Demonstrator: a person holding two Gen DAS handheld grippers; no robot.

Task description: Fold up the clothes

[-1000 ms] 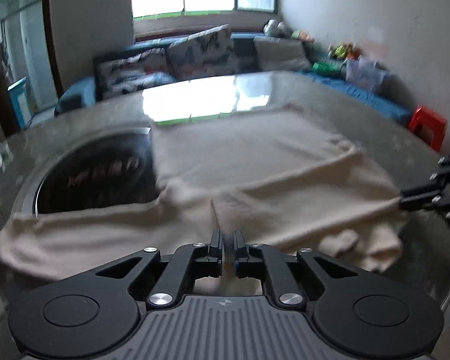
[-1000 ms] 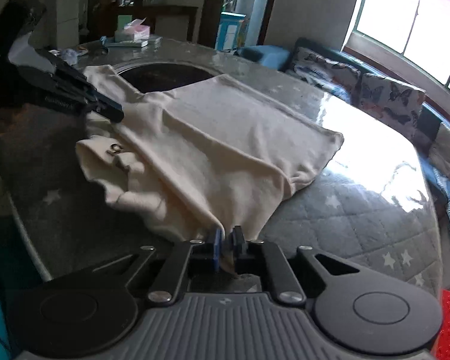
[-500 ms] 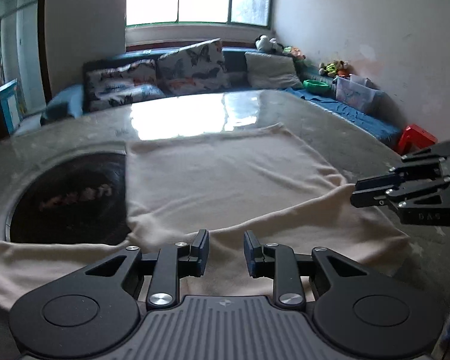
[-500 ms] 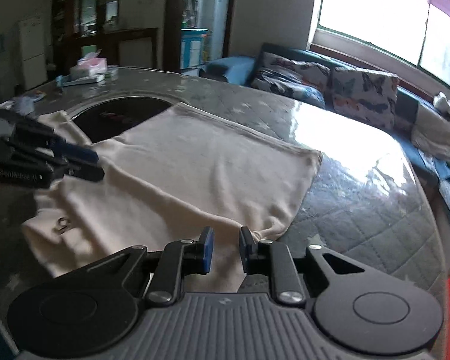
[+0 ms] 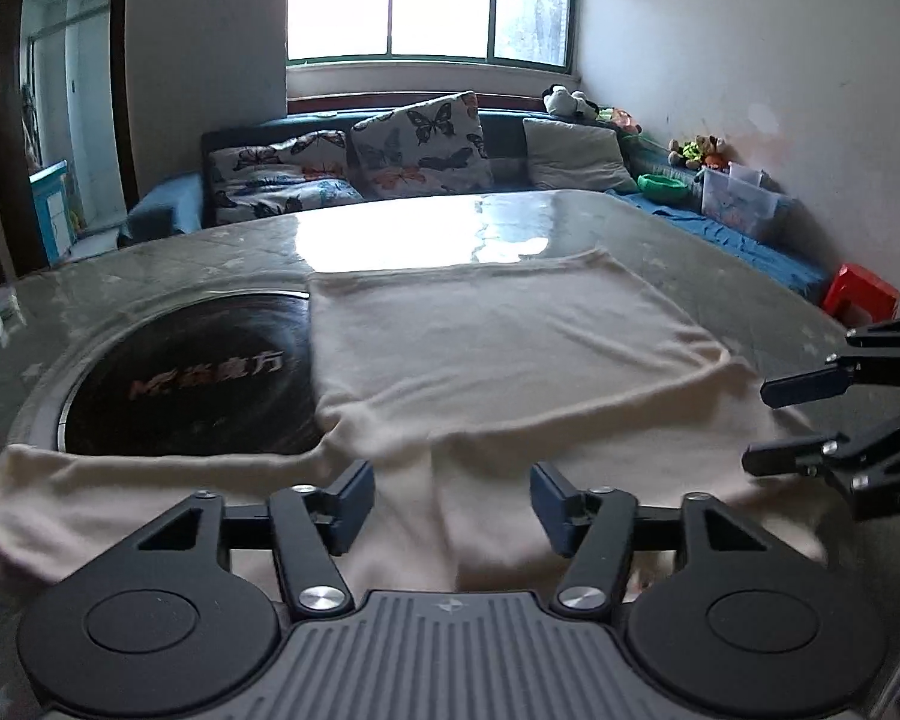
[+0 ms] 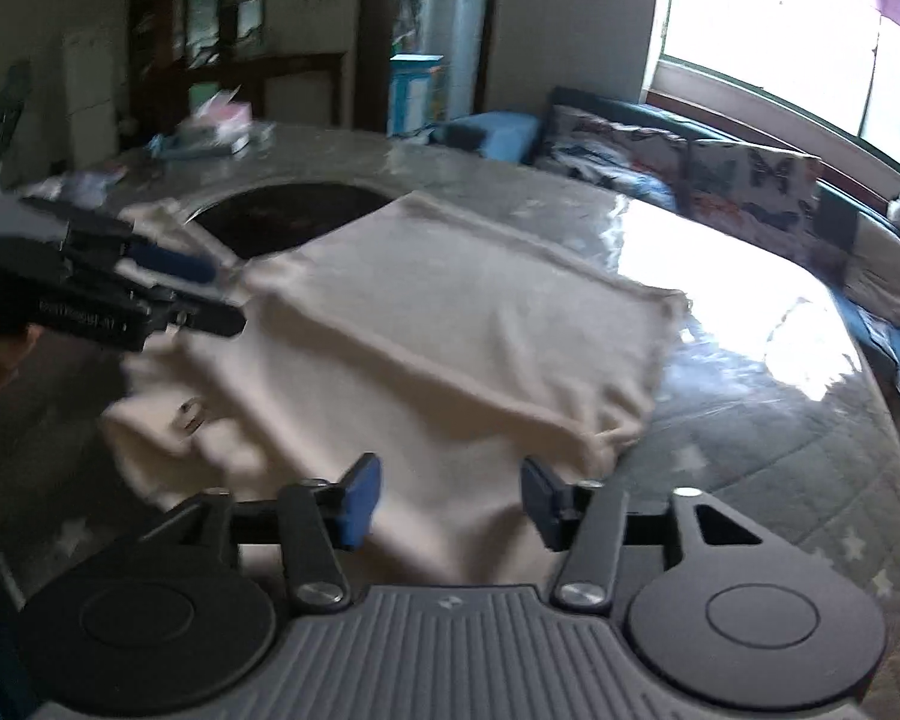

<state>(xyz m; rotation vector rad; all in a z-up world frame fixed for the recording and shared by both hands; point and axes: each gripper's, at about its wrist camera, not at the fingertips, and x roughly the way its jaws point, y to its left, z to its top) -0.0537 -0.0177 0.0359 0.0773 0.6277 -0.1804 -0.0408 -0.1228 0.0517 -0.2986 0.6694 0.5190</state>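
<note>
Two grippers: both hang over one garment, neither holding anything.
Table: large round grey quilted-pattern table under a glossy cover (image 5: 720, 276), filling most of both views, with window glare at 12 o'clock in the left wrist view.
Garment: cream knitted top (image 5: 486, 348) lying flat on the table, its body folded over into a rectangle; one sleeve stretches toward 9 o'clock in the left wrist view along the near edge.
Insert: round black glass panel with pale lettering (image 5: 192, 378) set in the table, at 10 o'clock of the left gripper, partly covered by the garment.
Left gripper: black two-finger gripper with blue pads (image 5: 450, 501), jaws spread wide just above the garment's near hem.
Right gripper: matching black gripper (image 6: 449, 501), jaws likewise wide apart over the garment's corner; in the left wrist view it shows at 3 o'clock.
Stool: small red plastic stool (image 5: 861, 294) at 2 o'clock, beyond the table.
</note>
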